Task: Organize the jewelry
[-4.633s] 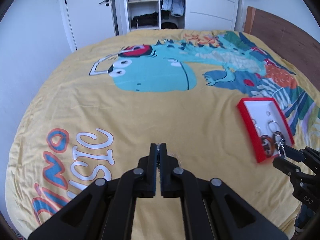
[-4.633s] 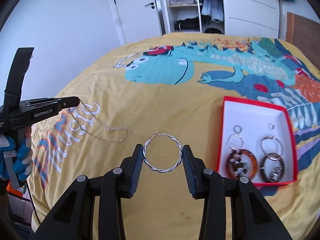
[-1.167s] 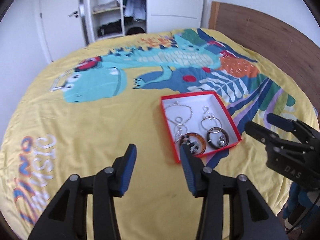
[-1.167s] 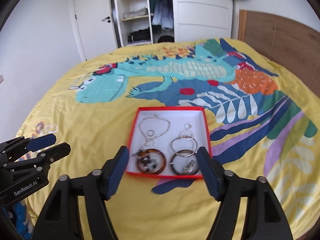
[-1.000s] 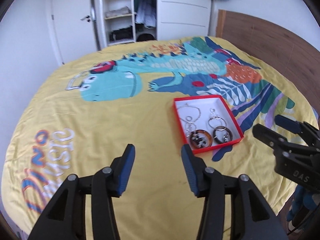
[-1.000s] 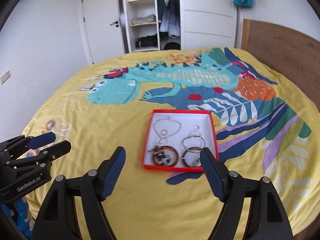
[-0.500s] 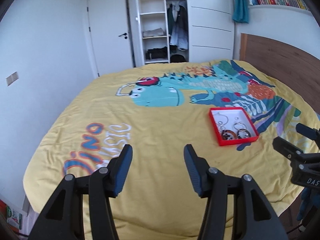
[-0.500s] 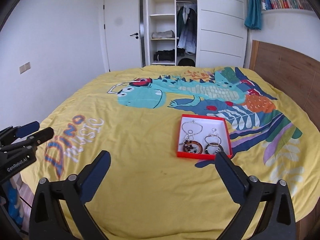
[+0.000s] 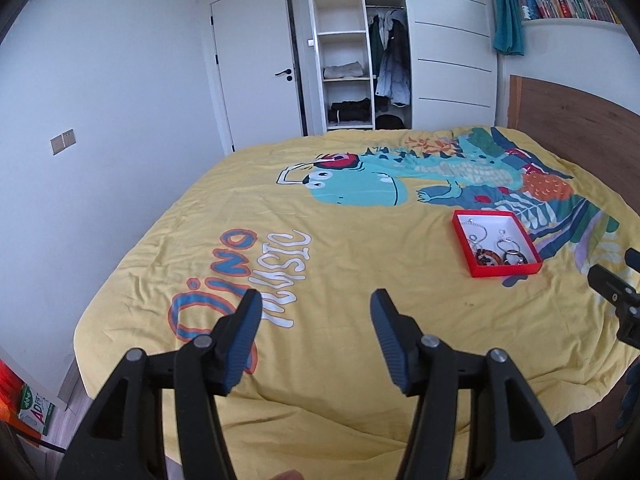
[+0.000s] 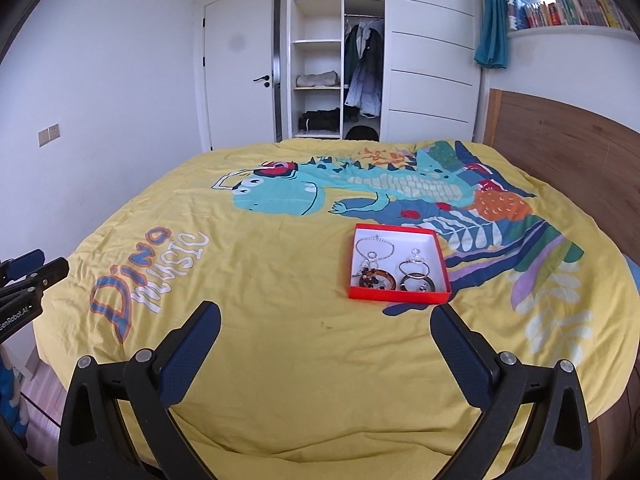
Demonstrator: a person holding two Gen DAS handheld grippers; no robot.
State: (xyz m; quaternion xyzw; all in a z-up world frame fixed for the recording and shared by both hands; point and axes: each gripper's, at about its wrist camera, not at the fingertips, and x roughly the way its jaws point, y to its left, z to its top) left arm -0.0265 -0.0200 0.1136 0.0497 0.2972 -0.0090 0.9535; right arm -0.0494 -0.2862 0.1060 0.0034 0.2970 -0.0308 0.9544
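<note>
A red jewelry box (image 10: 441,262) with a white inside lies on the yellow dinosaur bedspread (image 10: 280,280). It holds a silver chain, hoop earrings and dark round pieces (image 10: 378,278). It also shows in the left wrist view (image 9: 506,270), right of centre. My left gripper (image 9: 316,310) is open and empty, held high above the bed's near edge. My right gripper (image 10: 326,320) is wide open and empty, well back from the box.
A wooden headboard (image 10: 568,160) runs along the right. An open wardrobe (image 10: 336,60) and a white door (image 10: 240,72) stand beyond the bed. The floor (image 9: 60,420) shows at lower left, past the bed's edge.
Both grippers have pulled back and up from the bed, so the box looks smaller. Earlier the left let go of a chain and the right of a hoop earring; both now open.
</note>
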